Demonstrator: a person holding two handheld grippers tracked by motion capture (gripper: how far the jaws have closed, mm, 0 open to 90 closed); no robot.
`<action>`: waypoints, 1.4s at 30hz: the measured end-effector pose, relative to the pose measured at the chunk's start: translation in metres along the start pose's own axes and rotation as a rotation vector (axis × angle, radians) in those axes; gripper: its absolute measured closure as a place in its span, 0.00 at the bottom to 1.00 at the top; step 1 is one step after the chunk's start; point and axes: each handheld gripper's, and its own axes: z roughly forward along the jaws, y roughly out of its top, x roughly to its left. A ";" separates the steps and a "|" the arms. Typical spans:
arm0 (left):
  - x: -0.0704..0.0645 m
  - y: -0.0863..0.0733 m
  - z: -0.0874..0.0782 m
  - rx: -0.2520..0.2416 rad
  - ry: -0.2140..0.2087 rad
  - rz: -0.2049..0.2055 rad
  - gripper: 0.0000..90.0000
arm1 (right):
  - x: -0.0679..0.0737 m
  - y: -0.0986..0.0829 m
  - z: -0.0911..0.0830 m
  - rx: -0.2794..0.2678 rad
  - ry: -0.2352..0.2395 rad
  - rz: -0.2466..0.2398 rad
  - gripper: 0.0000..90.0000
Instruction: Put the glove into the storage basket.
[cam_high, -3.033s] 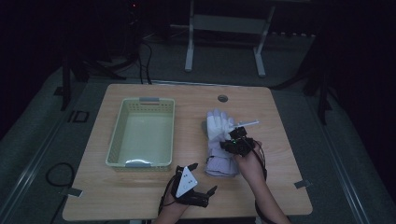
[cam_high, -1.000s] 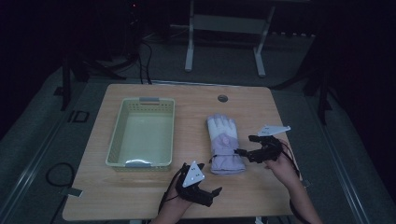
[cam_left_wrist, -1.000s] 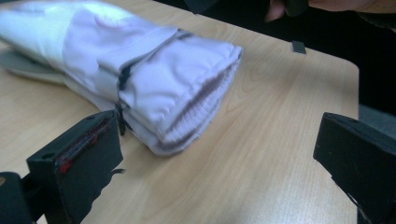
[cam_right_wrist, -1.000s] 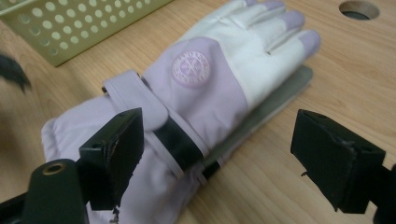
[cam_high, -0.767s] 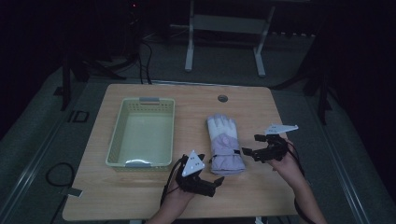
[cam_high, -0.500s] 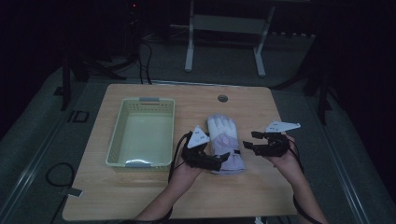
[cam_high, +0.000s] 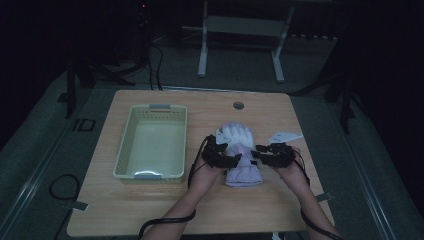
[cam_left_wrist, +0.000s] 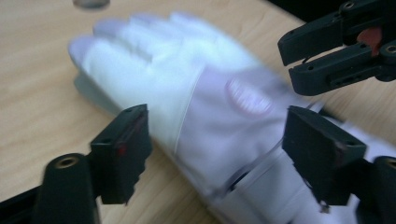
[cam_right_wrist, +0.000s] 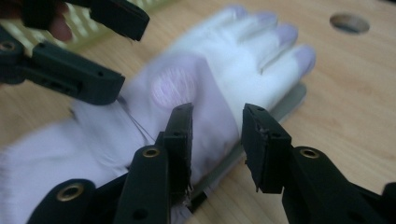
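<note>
Closing in from both sides, we have the left gripper (cam_high: 234, 159) and the right gripper (cam_high: 256, 154) flanking the white glove (cam_high: 240, 150), which lies flat on the desk (cam_high: 280, 210), fingers pointing away from us, just right of the pale green basket (cam_high: 150, 142). In the left gripper view the left gripper (cam_left_wrist: 215, 140) stands wide, its jaws straddling the glove (cam_left_wrist: 187, 107) at the wrist with nothing pinched yet. In the right gripper view the right gripper (cam_right_wrist: 215, 135) is narrower, a modest gap between the jaws, hovering over the near edge of the glove (cam_right_wrist: 224, 60) where a thin grey layer peeks from beneath; what that layer is we cannot tell.

Now the risks, as we judge them. Both grippers crowd the same stretch of fabric, so we could knock jaw against jaw before either bites. The cloth is soft and lies flat, so a shallow close might catch only the top layer, or nothing, and the jaws would scrape the desk instead. If we pinch one side first and lift, the glove will likely droop and swing, and a limp cuff could snag the basket wall on the way across. Motion blur in both gripper views hints we are moving fast, which makes a missed grasp more likely.
</note>
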 end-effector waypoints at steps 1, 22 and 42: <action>0.000 -0.003 0.003 0.011 0.018 0.001 0.28 | 0.000 -0.003 0.004 0.010 0.003 0.008 0.71; 0.015 -0.018 0.026 0.124 -0.050 -0.098 0.21 | 0.008 -0.027 -0.001 0.079 0.072 0.064 0.45; 0.022 -0.019 0.035 0.162 -0.093 -0.121 0.22 | -0.018 -0.029 0.037 0.169 0.130 0.264 0.49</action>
